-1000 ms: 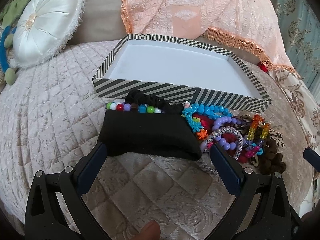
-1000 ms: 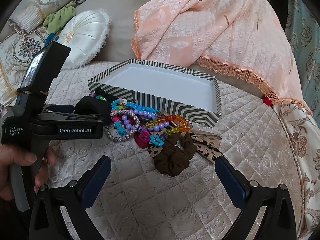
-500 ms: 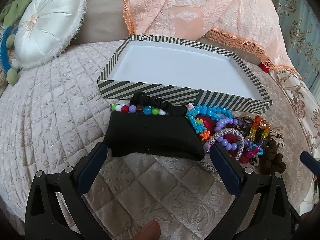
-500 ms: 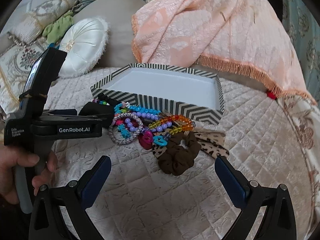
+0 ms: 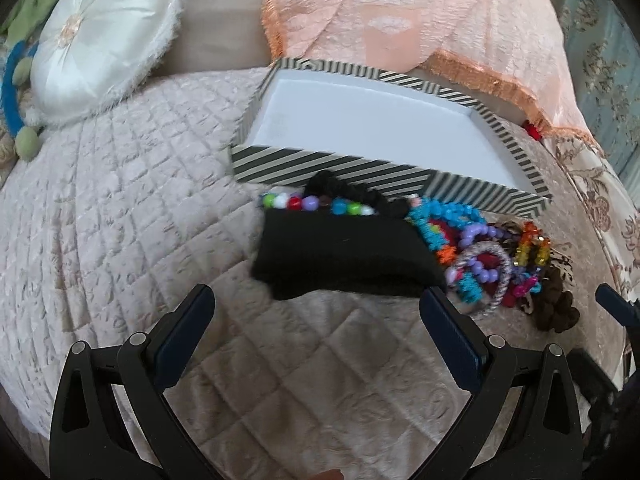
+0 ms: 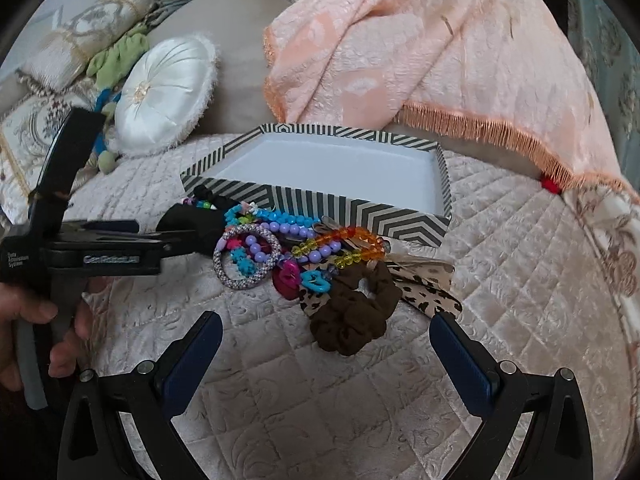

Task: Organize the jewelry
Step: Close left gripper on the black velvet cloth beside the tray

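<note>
A striped box point(image 5: 332, 164) with a white inside stands on the quilted bed; it also shows in the right wrist view point(image 6: 352, 208). In front of it lies a pile of jewelry and hair things: a black cloth band point(image 5: 340, 260), coloured bead bracelets point(image 5: 316, 202), a woven ring bracelet point(image 6: 246, 256), orange-yellow beads point(image 6: 344, 246), a brown scrunchie point(image 6: 352, 312). My left gripper point(image 5: 316, 336) is open just short of the black band. My right gripper point(image 6: 326, 354) is open, just short of the scrunchie. The left gripper's body point(image 6: 100, 254) shows at the left of the right wrist view.
A round white cushion point(image 5: 104, 36) lies at the back left. A peach fringed blanket point(image 6: 420, 52) hangs over the backrest behind the box. A leopard-print bow point(image 6: 432, 284) lies right of the scrunchie. Patterned pillows point(image 6: 60, 60) sit at the far left.
Both grippers drew back a little and shifted left, so the pile and box sit farther right and farther off in the left wrist view. Nothing was picked up.
</note>
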A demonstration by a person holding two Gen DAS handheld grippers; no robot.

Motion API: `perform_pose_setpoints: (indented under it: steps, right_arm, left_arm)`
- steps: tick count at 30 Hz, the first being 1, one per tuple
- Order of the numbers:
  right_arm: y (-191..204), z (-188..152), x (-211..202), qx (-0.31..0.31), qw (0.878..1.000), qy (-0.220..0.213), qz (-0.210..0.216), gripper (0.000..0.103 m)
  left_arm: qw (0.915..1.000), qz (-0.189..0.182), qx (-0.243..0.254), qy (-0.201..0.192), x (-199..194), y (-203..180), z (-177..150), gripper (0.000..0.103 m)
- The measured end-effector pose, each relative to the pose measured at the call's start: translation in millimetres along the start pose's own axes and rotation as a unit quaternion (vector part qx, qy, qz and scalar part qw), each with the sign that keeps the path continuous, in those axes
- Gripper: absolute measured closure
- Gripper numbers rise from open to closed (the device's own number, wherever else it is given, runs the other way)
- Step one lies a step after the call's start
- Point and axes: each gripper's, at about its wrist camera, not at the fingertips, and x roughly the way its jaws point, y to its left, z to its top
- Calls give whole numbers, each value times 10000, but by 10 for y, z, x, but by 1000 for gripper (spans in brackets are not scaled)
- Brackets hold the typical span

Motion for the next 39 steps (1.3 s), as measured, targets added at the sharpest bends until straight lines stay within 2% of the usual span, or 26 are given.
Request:
perform_pose_setpoints:
  steps: [5, 12, 16, 22, 37, 39]
  right_arm:
    - [-86, 26, 99, 121, 9998, 165, -76, 0]
    - [-87, 107, 133, 288, 9995, 46, -114, 0]
    - [-64, 95, 154, 189, 9996, 60, -183, 0]
    - [-173, 93, 150, 372, 9988, 5, -320, 0]
    - [-217, 77, 206, 382, 9987, 105, -318, 0]
    - [-231, 72, 196, 386, 9986, 108, -334, 0]
  left_arm:
    - [9999, 128, 45, 21, 39, 39, -49, 0]
    - [9996, 183, 132, -190, 25, -9, -43, 0]
    - [9995, 231, 139, -179, 39, -5, -20, 0]
    - [9990, 325, 211, -205, 22, -1, -26, 0]
    - [9995, 195, 181, -149, 30, 19, 4, 0]
    - [9997, 85, 20, -209, -23, 130, 35, 0]
